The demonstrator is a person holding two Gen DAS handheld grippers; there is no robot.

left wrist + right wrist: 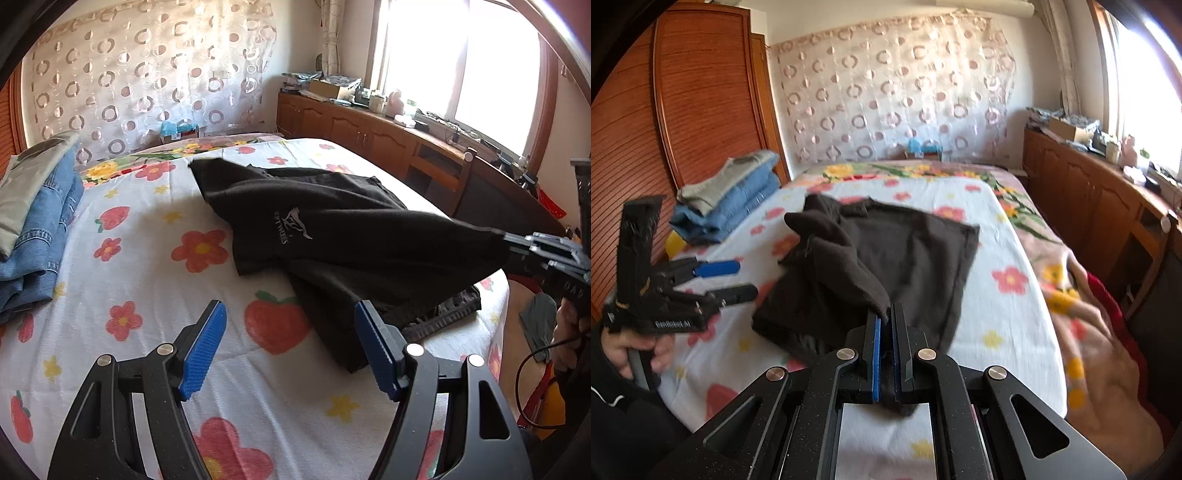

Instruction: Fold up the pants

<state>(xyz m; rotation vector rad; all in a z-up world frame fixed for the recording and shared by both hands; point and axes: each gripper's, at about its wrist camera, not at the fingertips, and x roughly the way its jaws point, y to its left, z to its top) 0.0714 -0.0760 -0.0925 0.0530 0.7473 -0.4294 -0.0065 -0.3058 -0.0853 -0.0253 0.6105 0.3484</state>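
Pants (332,229), black, lie bunched on a flowered bed (147,280), one edge lifted taut by the right gripper (884,332), pressed tight on the cloth. Left gripper (291,350) hovers spread and empty nearby. With only a thin pinch held, the fabric could slip free or drag the pile crooked.

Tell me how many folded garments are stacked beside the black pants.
2 show: a grey-green folded garment on top and folded blue jeans beneath it, at the bed's wardrobe-side edge, apart from the black pants. More may be hidden underneath.
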